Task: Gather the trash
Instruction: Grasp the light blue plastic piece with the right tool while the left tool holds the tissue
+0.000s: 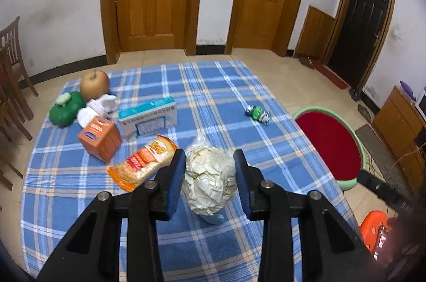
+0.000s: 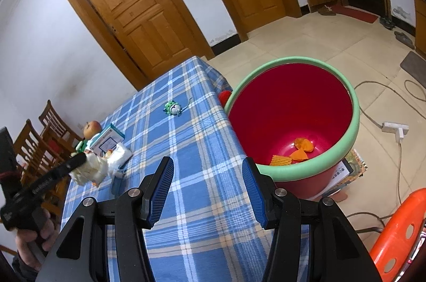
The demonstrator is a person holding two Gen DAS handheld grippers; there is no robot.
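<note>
My left gripper [image 1: 210, 162] is shut on a crumpled ball of cream paper [image 1: 209, 182], held just above the blue plaid tablecloth [image 1: 239, 100]. The same ball shows in the right wrist view [image 2: 89, 171] between the left gripper's fingers. An orange snack wrapper [image 1: 142, 166] lies to its left. My right gripper [image 2: 207, 179] is open and empty above the table's near right part. The red bin with a green rim [image 2: 354, 132] stands on the floor right of the table, with orange scraps [image 2: 299, 151] at its bottom. It also shows in the left wrist view [image 1: 331, 146].
On the table lie an orange box [image 1: 101, 139], a white and teal box [image 1: 147, 116], white tissues [image 1: 98, 106], a green toy [image 1: 66, 108], an apple [image 1: 94, 84] and a small green toy [image 1: 257, 114]. An orange stool [image 2: 399, 231] and cables lie right.
</note>
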